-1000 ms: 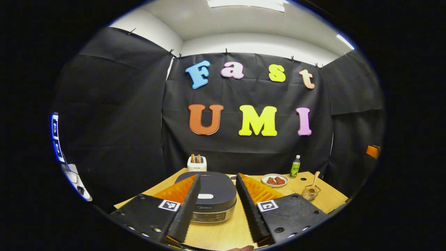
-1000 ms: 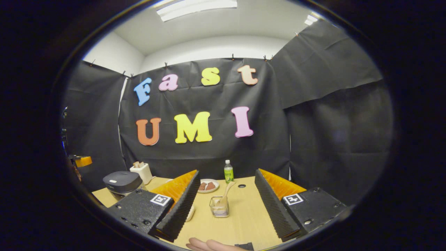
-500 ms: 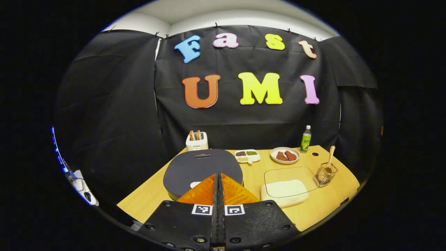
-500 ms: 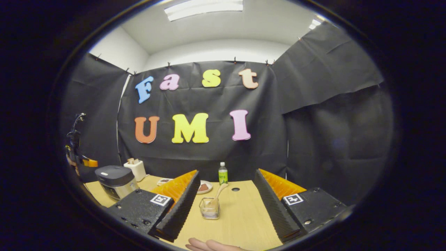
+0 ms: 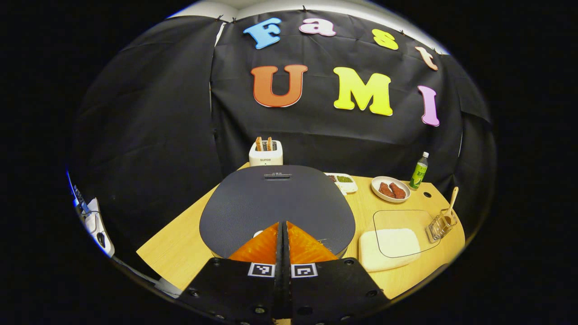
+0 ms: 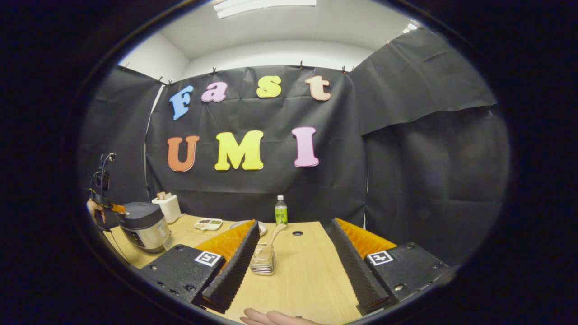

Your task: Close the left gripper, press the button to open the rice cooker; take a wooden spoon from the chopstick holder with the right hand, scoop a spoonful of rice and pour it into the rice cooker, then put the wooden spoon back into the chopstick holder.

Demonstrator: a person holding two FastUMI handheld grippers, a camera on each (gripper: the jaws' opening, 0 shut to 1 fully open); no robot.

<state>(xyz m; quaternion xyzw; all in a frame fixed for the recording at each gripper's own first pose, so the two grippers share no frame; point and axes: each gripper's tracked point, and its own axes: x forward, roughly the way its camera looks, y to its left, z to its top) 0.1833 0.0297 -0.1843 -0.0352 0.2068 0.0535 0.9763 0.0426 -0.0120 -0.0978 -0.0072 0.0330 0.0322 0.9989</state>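
Bench [image 5: 180, 253]: it carries everything you see here.
Cooker [image 5: 276, 205]: at the bench's left, straight ahead of your left gripper [image 5: 282, 232], whose fingers meet over the lid's near edge.
Toaster [image 5: 265, 153]: behind the cooker, against the back wall.
Tray [image 5: 345, 180]: right of the cooker's back edge.
Plate [image 5: 390, 189]: right of the tray.
Bottle [image 5: 418, 164]: behind and right of the plate.
Rice box [image 5: 390, 241]: right of the cooker, near the front edge.
Holder [image 6: 263, 262]: right of the rice box; in the right gripper view, it sits beside your right gripper's [image 6: 295, 262] left finger.
Spoon [image 6: 274, 239]: standing in the holder, leaning right.
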